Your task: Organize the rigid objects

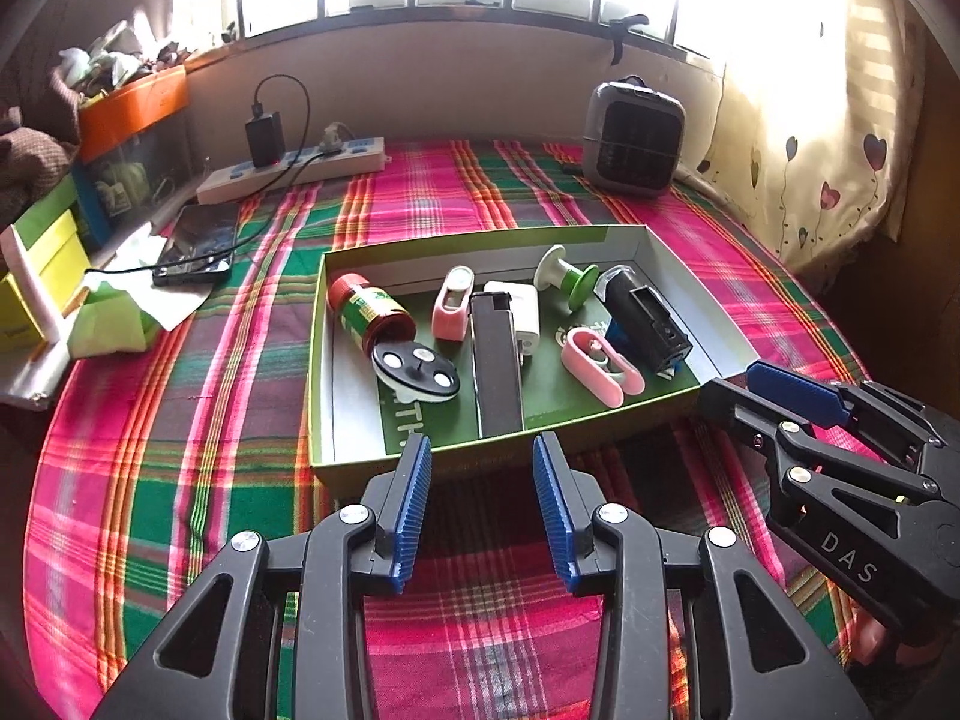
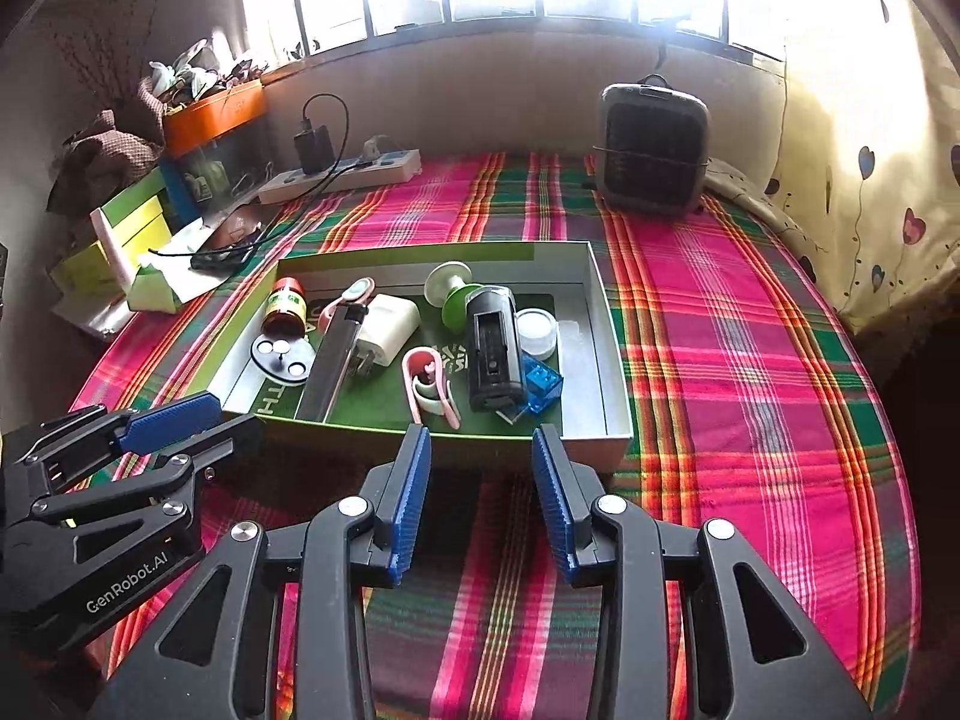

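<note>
The shallow green box (image 1: 678,252) sits on the plaid cloth (image 1: 180,432), toward the middle of the bed, and it already carries every small hard item that can be seen. Against its left wall lies a red-capped bottle (image 1: 367,317) on its side, with a black oval disc (image 1: 415,367) touching its base end. A long dark bar (image 1: 495,373) runs from the middle toward the near wall, a white plug adapter (image 1: 521,307) just beside it and a pink clip (image 1: 453,305) between bottle and bar. Toward the far wall stands a white and green spool (image 1: 567,279). On the right lie a black cartridge (image 1: 645,319), a blue brick (image 2: 543,385) under its near end, a white round tub (image 2: 535,331) beside it, and a second pink clip (image 1: 600,367). No loose item shows on the cloth near the box; the phone (image 1: 195,246), power strip (image 1: 294,168) and small heater (image 1: 633,141) at the far edge appear to be outside the task. Judgement: collection looks complete or nearly so; tidy arrangement within the box remains open. The left gripper (image 1: 482,504) hovers at the near wall, jaws apart and empty. The right gripper (image 2: 482,498) does the same.
</note>
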Demonstrator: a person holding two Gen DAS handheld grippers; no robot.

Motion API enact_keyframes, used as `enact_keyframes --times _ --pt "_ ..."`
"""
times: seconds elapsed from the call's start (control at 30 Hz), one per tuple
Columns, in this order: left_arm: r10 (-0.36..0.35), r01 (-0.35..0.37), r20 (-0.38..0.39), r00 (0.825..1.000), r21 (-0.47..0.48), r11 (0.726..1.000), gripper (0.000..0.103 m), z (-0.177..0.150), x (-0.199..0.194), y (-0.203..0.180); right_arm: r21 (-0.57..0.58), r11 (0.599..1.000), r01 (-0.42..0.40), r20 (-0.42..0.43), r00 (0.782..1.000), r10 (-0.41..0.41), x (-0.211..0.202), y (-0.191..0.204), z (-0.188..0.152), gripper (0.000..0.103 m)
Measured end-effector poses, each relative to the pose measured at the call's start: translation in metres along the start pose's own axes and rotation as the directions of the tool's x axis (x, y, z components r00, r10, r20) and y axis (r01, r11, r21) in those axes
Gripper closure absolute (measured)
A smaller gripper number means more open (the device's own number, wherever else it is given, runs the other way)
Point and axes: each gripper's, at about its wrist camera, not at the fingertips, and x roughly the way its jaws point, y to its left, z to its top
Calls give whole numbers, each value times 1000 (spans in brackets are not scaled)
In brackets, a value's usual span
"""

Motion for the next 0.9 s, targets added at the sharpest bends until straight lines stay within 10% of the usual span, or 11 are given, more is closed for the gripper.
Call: enact_keyframes --times 0.9 --pt "49 -50 -37 998 -27 998 65 -59 -5 -8 -43 998 41 -96 994 -45 -5 12 -61 66"
